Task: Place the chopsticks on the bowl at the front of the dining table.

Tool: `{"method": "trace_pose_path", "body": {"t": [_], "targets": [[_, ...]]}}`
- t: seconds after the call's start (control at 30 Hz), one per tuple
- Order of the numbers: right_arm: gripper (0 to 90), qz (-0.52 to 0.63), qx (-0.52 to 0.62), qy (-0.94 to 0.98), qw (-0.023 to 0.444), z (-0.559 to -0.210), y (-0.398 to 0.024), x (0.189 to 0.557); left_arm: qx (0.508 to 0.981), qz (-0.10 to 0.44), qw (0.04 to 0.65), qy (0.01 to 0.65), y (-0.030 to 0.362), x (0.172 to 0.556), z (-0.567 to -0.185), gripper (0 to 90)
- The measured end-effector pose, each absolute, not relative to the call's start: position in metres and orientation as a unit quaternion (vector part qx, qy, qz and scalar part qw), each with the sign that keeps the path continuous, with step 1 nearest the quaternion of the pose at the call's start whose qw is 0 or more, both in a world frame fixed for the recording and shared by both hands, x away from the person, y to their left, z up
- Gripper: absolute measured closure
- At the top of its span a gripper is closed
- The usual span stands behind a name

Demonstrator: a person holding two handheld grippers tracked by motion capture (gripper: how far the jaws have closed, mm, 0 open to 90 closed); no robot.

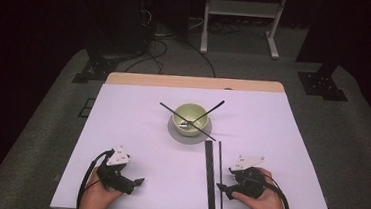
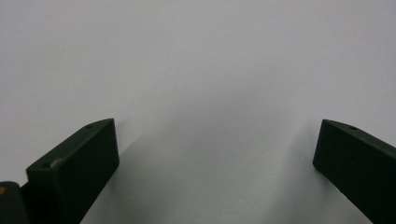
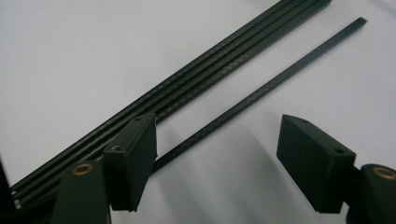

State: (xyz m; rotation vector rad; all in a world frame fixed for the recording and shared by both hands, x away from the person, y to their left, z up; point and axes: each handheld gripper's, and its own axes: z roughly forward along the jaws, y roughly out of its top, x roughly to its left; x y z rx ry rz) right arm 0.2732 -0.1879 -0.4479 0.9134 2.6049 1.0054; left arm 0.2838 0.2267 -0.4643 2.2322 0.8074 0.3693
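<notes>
High view first, working left to right: my left gripper (image 1: 134, 183) sat on the near-left part of the white table (image 1: 136, 130), held low in the hand, pointing right toward the middle. Its own camera had the two jaws spread wide with nothing but bare tabletop between them, so that side was idle and well apart from anything useful. Further in, at the center of the table, the green bowl (image 1: 191, 116) stood on a grey saucer (image 1: 189, 134), with two thin black sticks (image 1: 208, 113) leaning out of it and crossing each other. Then right of center came the bundle of black rods (image 1: 210, 176), lying with the long axis running straight away from me, and just beside it on the right the single thin rod (image 1: 221, 177), parallel to the bundle but not touching it. My right gripper (image 1: 222, 189) was right next to that single rod, tips pointing left at it, clearly the nearer hand. In the right gripper view its jaws stood wide, and the single thin rod (image 3: 261, 91) ran up diagonally from beside the left-hand jaw across the gap, with the bundle (image 3: 205, 77) outside it. My guess was that the grab hinged on closing across the single rod's width without catching the bundle.
</notes>
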Motion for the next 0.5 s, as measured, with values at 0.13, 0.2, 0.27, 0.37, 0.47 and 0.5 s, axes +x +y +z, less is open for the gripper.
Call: {"method": "trace_pose_path", "body": {"t": [0.13, 0.2, 0.27, 0.37, 0.47, 0.5], "targets": [[27.3, 0.339, 0.302, 0.886, 0.100, -0.449, -0.184, 0.264, 0.866, 0.143, 0.361, 0.313, 0.227, 0.284, -0.464, 0.0], [27.3, 0.336, 0.298, 0.888, 0.102, -0.450, -0.183, 0.261, 0.866, 0.143, 0.361, 0.313, 0.227, 0.284, -0.464, 0.0], [27.3, 0.335, 0.296, 0.889, 0.100, -0.450, -0.182, 0.259, 0.866, 0.143, 0.361, 0.313, 0.227, 0.284, -0.464, 0.0], [27.3, 0.331, 0.295, 0.891, 0.099, -0.452, -0.182, 0.257, 0.866, 0.143, 0.361, 0.313, 0.227, 0.284, -0.464, 0.0], [27.6, 0.329, 0.295, 0.891, 0.100, -0.452, -0.183, 0.257, 0.866, 0.143, 0.361, 0.313, 0.227, 0.284, -0.464, 0.0], [27.7, 0.329, 0.295, 0.892, 0.102, -0.452, -0.183, 0.257, 0.866, 0.143, 0.361, 0.313, 0.227, 0.284, -0.464, 0.0]]}}
